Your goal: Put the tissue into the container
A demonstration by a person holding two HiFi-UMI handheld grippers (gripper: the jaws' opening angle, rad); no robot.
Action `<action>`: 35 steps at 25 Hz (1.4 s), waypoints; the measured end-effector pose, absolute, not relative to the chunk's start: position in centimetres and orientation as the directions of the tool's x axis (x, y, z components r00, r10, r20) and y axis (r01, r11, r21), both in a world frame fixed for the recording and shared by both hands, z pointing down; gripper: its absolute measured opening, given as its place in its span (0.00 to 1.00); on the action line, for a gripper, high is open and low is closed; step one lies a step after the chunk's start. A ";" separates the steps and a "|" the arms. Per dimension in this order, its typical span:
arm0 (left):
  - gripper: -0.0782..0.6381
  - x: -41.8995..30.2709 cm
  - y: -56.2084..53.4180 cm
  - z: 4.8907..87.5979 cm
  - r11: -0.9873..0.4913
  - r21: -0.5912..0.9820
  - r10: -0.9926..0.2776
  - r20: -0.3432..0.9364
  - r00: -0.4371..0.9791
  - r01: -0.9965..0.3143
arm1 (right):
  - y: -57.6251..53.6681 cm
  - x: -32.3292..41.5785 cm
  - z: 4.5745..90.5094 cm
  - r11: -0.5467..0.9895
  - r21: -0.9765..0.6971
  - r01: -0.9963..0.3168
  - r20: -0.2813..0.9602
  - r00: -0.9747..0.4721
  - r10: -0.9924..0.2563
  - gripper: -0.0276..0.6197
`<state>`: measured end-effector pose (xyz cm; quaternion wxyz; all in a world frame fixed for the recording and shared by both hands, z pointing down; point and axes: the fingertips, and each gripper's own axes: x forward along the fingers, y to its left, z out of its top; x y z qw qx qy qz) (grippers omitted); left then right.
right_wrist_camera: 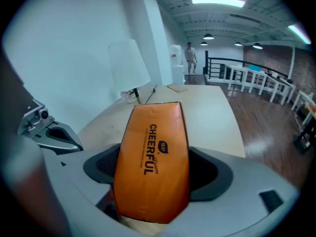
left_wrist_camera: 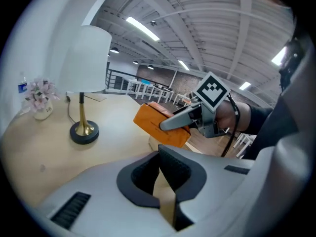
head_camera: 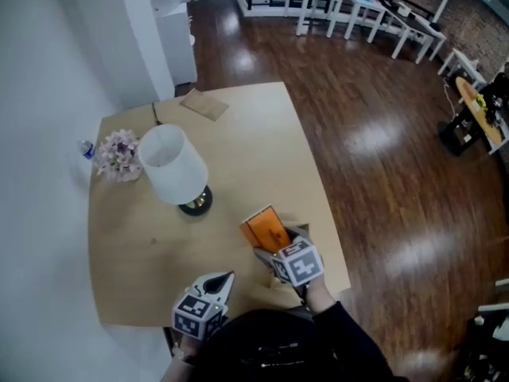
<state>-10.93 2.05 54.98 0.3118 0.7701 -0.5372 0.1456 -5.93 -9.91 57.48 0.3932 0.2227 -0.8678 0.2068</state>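
An orange tissue pack [head_camera: 266, 231] [left_wrist_camera: 160, 125] [right_wrist_camera: 153, 167] stands tilted near the table's front right, and my right gripper [head_camera: 276, 253] [right_wrist_camera: 153, 186] is shut on its lower part, jaws wide around it. Under the pack lies a tan cardboard thing [head_camera: 278, 282] [left_wrist_camera: 152, 143], mostly hidden; I cannot tell its shape. My left gripper [head_camera: 225, 278] [left_wrist_camera: 165, 181] hovers over the front edge, left of the pack and apart from it, jaws shut on nothing.
A white-shaded lamp [head_camera: 171, 165] [left_wrist_camera: 84, 58] on a brass foot stands mid-table. A small flower pot [head_camera: 118, 156] and a bottle [head_camera: 86, 148] are at the left edge, a brown envelope [head_camera: 204, 103] at the back. The table's right edge [head_camera: 318, 173] borders wood floor.
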 end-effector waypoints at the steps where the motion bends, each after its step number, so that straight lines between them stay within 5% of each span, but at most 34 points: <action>1: 0.09 -10.6 2.0 55.0 -0.255 0.324 -0.728 0.556 0.401 -0.911 | -9.5 -4.7 57.7 0.780 -0.191 -0.596 0.777 -0.577 -0.251 0.71; 7: 0.09 -9.9 2.0 55.0 -0.367 0.310 -0.691 0.540 0.480 -0.877 | -8.6 2.7 60.3 0.512 -0.188 -0.838 0.806 -0.429 -0.407 0.71; 16: 0.09 -11.2 4.5 55.1 -0.375 0.298 -0.679 0.556 0.479 -0.878 | -8.3 5.1 64.8 0.318 -0.180 -0.931 0.849 -0.311 -0.428 0.71; 27: 0.09 -12.2 6.3 54.3 -0.331 0.290 -0.720 0.537 0.439 -0.898 | -9.1 5.4 61.2 0.350 -0.217 -0.911 0.783 -0.377 -0.495 0.73; 35: 0.09 -8.6 6.1 54.0 -0.425 0.315 -0.694 0.489 0.529 -0.849 | -2.0 5.5 54.9 0.516 -0.253 -0.818 0.734 -0.510 -0.449 0.73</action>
